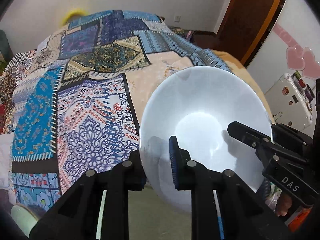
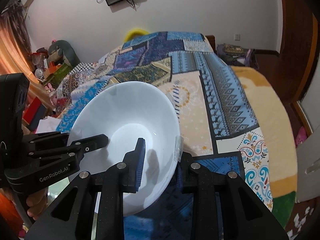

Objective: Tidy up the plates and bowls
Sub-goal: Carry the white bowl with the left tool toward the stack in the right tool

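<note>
Hand-held gripper fingertip – behind bowl (hidden)

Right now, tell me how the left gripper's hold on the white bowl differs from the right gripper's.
The left gripper clamps the white bowl on its left rim; the right gripper clamps the opposite rim. The left gripper's body reads GenRobot.AI, the right gripper's reads DAS. Shared: both are shut on the rim, one blue-padded finger inside the bowl and one outside, holding it tilted above the patterned bedspread.
</note>
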Motion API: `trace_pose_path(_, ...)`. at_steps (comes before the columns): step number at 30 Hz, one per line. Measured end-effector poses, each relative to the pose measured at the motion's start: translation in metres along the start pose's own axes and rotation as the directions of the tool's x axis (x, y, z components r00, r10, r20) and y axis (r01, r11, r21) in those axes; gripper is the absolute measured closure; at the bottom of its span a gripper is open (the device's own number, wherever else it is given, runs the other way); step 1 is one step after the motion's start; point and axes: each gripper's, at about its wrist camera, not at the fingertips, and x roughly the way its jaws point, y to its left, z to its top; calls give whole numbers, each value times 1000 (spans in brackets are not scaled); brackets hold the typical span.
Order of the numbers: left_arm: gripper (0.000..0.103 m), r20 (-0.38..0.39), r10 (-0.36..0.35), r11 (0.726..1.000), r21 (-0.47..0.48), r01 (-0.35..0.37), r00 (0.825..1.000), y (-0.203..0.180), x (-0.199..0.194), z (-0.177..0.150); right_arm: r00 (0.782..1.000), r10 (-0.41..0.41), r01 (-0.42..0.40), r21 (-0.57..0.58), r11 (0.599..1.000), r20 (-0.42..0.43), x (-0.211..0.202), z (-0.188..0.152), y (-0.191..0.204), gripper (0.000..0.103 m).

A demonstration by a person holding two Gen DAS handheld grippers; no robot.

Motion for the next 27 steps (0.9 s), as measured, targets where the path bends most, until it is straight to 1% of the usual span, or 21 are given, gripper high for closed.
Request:
trace_pose_path(7,84,59,-6,1000,-15,7,998,7,-38,-9,1000,16,-15,-26,1000,27,-15,-1,24,79)
trace_pose_path(13,84,99,-6,999,-39,10,995,21,-71,-25,998,39,-37,-55,998,40,-23,-4,52,79)
trace_pose_path(19,84,144,8,997,-77,3,990,44,-103,-46,997,68,-63,-91,994,47,-24,-10,82,79)
trace_pose_path(27,84,177,43,991,-132,-19,983,83,-137,-76,992,119,-112,-147,983,42,-19,-18,130,79)
